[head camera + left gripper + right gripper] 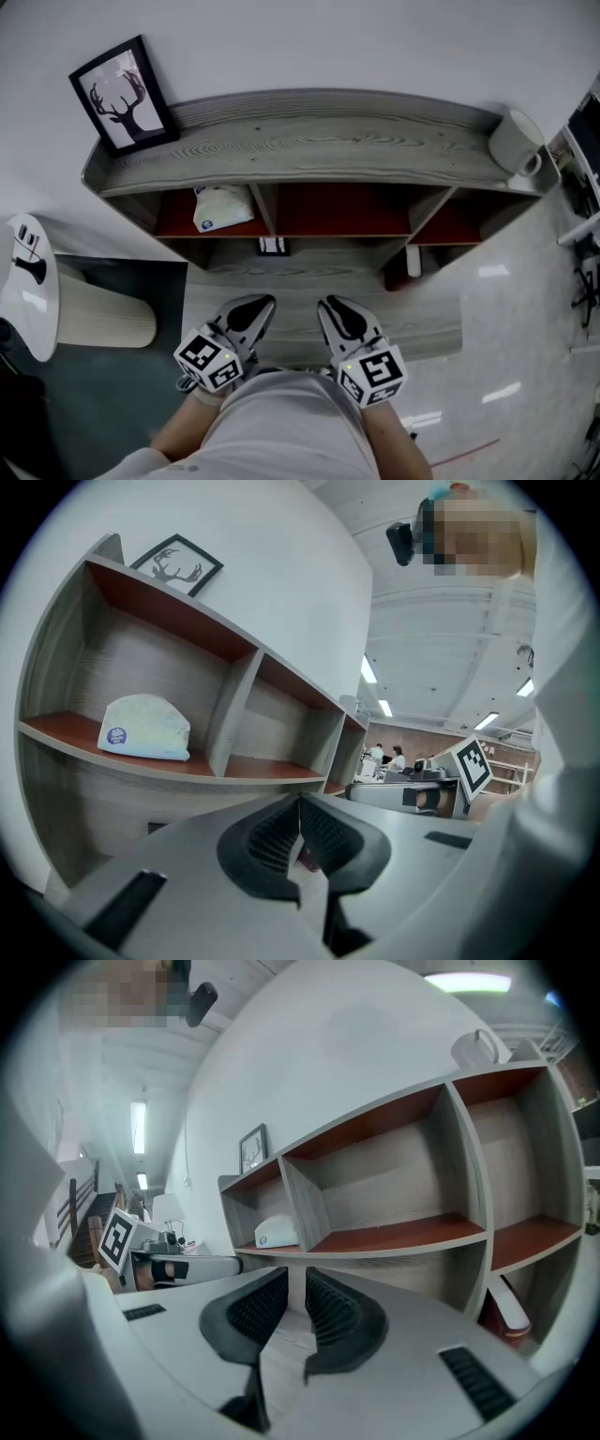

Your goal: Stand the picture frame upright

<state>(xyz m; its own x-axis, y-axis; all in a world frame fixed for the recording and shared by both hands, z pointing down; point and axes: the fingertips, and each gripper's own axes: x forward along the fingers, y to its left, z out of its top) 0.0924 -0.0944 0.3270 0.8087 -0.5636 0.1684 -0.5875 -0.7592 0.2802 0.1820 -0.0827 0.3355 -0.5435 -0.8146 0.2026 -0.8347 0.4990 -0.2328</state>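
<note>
Closest in, at the person's waist, the left gripper [262,305] and the right gripper [326,305] sit side by side, aimed at a grey shelf unit [328,141]. The left jaws are pressed together with nothing between them. The right jaws stand almost together, with a thin slit between the pads and nothing in it. Further off, a white packet [222,206] lies in the unit's left compartment. On the top board the picture frame [124,94], showing a deer print, stands upright at the left end against the white wall. A white mug [516,142] sits at the right end.
</note>
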